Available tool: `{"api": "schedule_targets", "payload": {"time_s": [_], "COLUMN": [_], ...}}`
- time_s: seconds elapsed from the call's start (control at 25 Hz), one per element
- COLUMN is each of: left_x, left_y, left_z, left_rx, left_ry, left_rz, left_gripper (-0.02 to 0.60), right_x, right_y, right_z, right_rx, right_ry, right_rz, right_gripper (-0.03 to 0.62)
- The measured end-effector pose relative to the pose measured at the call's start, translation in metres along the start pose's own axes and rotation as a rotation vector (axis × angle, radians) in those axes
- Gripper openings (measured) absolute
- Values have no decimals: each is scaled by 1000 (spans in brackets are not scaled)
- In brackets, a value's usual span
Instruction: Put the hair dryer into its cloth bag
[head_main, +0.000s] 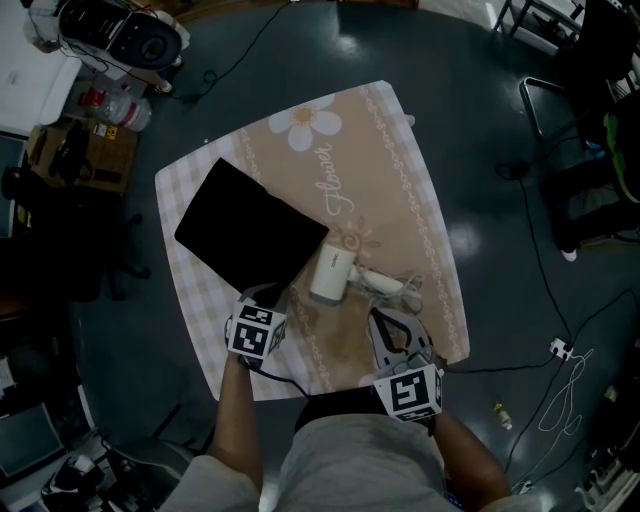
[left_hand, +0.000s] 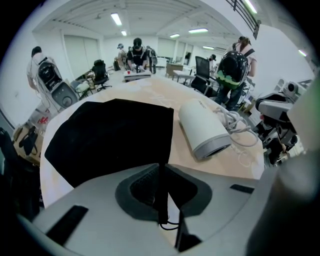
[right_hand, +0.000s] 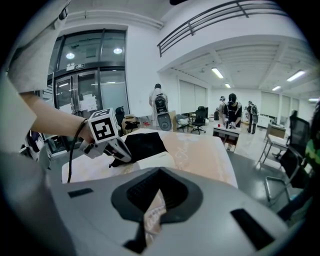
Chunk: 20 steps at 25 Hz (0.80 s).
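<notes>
Black and flat, the cloth bag (head_main: 245, 230) lies on the beige flower-printed tablecloth (head_main: 400, 170), at ten o'clock from the white barrel-shaped hair dryer (head_main: 332, 272). The dryer lies on its side outside the bag, just beside the bag's right corner, with its white cord (head_main: 395, 285) bunched at three o'clock. The left gripper (head_main: 268, 297) is clamped on the bag's six o'clock edge, thin black fabric pinched between its jaws. The right gripper (head_main: 385, 322) sits at five o'clock from the dryer, apart from it, jaws fully together. A strip of tablecloth shows at them; whether it is pinched I cannot tell.
</notes>
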<state>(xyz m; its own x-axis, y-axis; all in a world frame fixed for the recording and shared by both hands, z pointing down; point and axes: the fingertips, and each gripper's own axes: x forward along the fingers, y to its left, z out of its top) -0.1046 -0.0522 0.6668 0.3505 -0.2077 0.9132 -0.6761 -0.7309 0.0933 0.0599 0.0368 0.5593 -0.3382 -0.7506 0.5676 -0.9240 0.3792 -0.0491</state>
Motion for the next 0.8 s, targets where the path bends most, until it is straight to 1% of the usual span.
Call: {"api": "schedule_targets", "payload": {"time_s": [0.16, 0.36, 0.52, 0.64, 0.72, 0.8], "left_x": [-1, 0, 4, 5, 4, 2], "left_y": [-1, -5, -5, -3, 1, 2], "left_z": [1, -1, -4, -4, -2, -1], "left_rx": [-3, -21, -24, -16, -14, -7], "left_ry": [-3, -4, 7, 6, 1, -1], "left_rz": [-3, -31, -46, -24, -2, 11], "left_gripper": [28, 29, 52, 57, 32, 25], "right_x": [0, 0, 1, 1, 2, 3], "right_y": [-2, -2, -1, -1, -2, -3], "right_z": [0, -2, -2, -3, -4, -3], "right_rx": [1, 2, 3, 7, 8, 8], "right_ry": [-1, 1, -3, 0, 1, 3], "right_rz": [-3, 0, -1, -3, -3, -5], "right_gripper": [14, 14, 14, 14, 14, 14]}}
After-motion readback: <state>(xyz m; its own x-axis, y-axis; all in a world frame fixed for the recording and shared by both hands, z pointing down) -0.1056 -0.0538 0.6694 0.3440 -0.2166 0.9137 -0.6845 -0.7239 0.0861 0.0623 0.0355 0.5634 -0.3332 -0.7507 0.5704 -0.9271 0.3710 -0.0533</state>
